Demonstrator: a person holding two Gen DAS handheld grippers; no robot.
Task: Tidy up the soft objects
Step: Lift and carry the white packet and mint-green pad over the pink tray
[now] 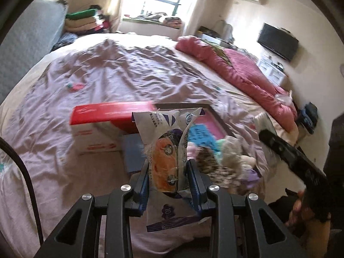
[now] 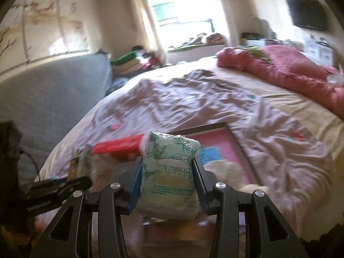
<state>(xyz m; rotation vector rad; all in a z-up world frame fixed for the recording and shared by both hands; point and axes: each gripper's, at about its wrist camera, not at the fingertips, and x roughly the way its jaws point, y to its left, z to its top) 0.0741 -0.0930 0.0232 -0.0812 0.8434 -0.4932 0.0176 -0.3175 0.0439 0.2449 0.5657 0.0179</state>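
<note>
Two packs held: one per gripper, both lifted above the bed [image 1: 90, 81].
L grip: left gripper [image 1: 168, 172] is clamped on a crinkly white-purple-orange pack [image 1: 169, 142] — held upright, long axis pointing up and away from the jaws, lower end hanging below them.
R grip: right gripper [image 2: 167, 167] is clamped on a green tissue pack [image 2: 169, 167] — squat, bulging between the pads, top end far of the jaws.
Key relation: red-and-white box [image 1: 101, 126] lies just far-left of the L pack; pink tray [image 1: 212, 124] lies far-right of it. Drop spot can't be told, but the box is judged nearer the L side, the tray nearer the R.
L view only: plush heap [image 1: 228, 157] just right of the L jaws, blue card [image 1: 202, 135] in the tray, R tool's black body at far right.
R view only: tray's dark frame [image 2: 238, 142] seen far-right of the green pack; box top [image 2: 118, 146] to its left, blurred.
Blur: both views are smeared — print on the packs isn't readable.
</note>
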